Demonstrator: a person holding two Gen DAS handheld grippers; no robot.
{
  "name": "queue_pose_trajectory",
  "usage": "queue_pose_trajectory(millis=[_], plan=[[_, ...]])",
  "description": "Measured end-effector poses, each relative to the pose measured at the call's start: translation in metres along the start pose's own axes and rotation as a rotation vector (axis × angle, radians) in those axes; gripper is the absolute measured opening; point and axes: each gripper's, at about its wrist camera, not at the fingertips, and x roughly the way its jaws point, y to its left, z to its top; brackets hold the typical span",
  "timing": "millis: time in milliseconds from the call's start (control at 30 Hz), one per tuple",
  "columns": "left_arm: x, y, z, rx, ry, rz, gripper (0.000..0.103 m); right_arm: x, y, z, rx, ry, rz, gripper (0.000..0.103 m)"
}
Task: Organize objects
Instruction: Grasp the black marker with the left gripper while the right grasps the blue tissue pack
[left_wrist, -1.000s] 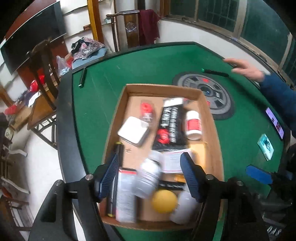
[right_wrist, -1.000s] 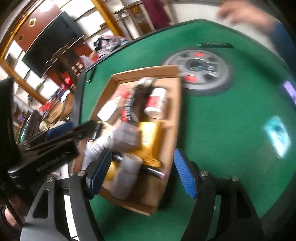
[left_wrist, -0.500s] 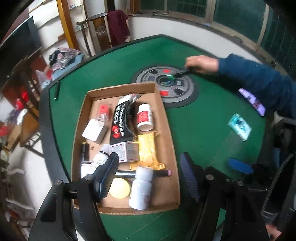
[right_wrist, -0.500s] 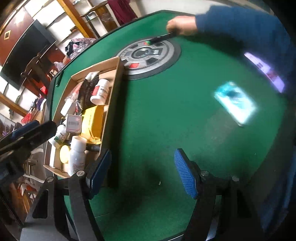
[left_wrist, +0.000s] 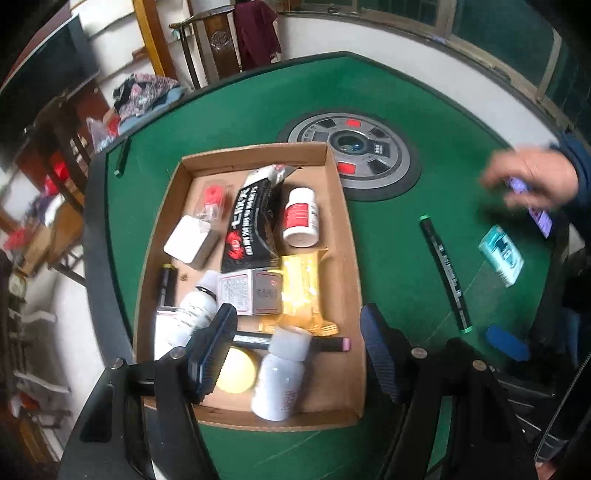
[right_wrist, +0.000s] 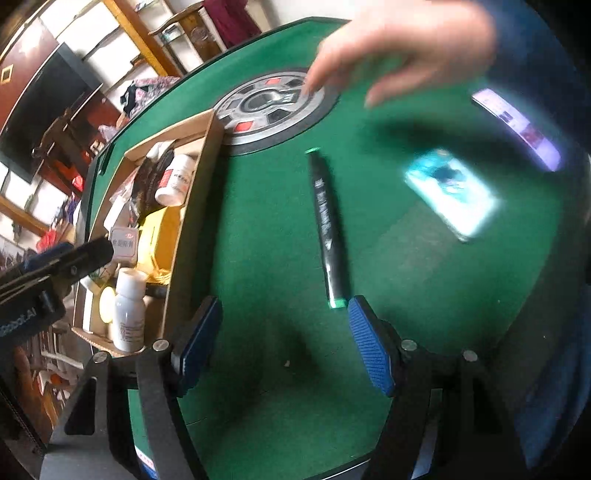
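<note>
A cardboard tray (left_wrist: 352, 280) on the green table holds bottles, a black packet (left_wrist: 249, 225), a yellow packet (left_wrist: 299, 284), a white box and a yellow ball. A black marker with green ends (left_wrist: 445, 271) lies on the felt right of the tray; it also shows in the right wrist view (right_wrist: 327, 225). My left gripper (left_wrist: 299, 350) is open and empty above the tray's near end. My right gripper (right_wrist: 284, 332) is open and empty over bare felt, the marker's near end by its right finger.
A person's hand (right_wrist: 399, 48) hovers over the far right of the table. A teal box (right_wrist: 450, 192) and a phone (right_wrist: 517, 127) lie at the right. A round grey control panel (left_wrist: 351, 151) sits at the table's centre. Chairs and clutter stand beyond the left edge.
The person has laid the black marker on the felt right of the tray and drawn the hand back right. Both grippers have stayed open.
</note>
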Motion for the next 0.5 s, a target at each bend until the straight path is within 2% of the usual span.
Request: queue_pose_trajectory(millis=[100,167,267,367,500], plan=[[0.005,-0.007,0.001,-0.013,0.023,-0.035,0.063,0.0,-0.016,-0.003,0.067,0.01,0.064,0.07],[0.011,-0.017,0.005,-0.022,0.054,-0.066,0.063,-0.002,-0.021,-0.003,0.057,0.003,0.04,0.07],[0.019,-0.039,0.016,-0.044,0.078,-0.152,0.063,-0.007,-0.032,0.0,0.078,-0.019,0.025,0.07],[0.041,-0.065,0.026,-0.012,0.14,-0.172,0.063,-0.007,-0.043,0.002,0.094,-0.026,-0.017,0.07],[0.067,-0.092,0.031,0.013,0.158,-0.155,0.063,-0.006,-0.049,-0.007,0.099,-0.02,-0.076,0.07]])
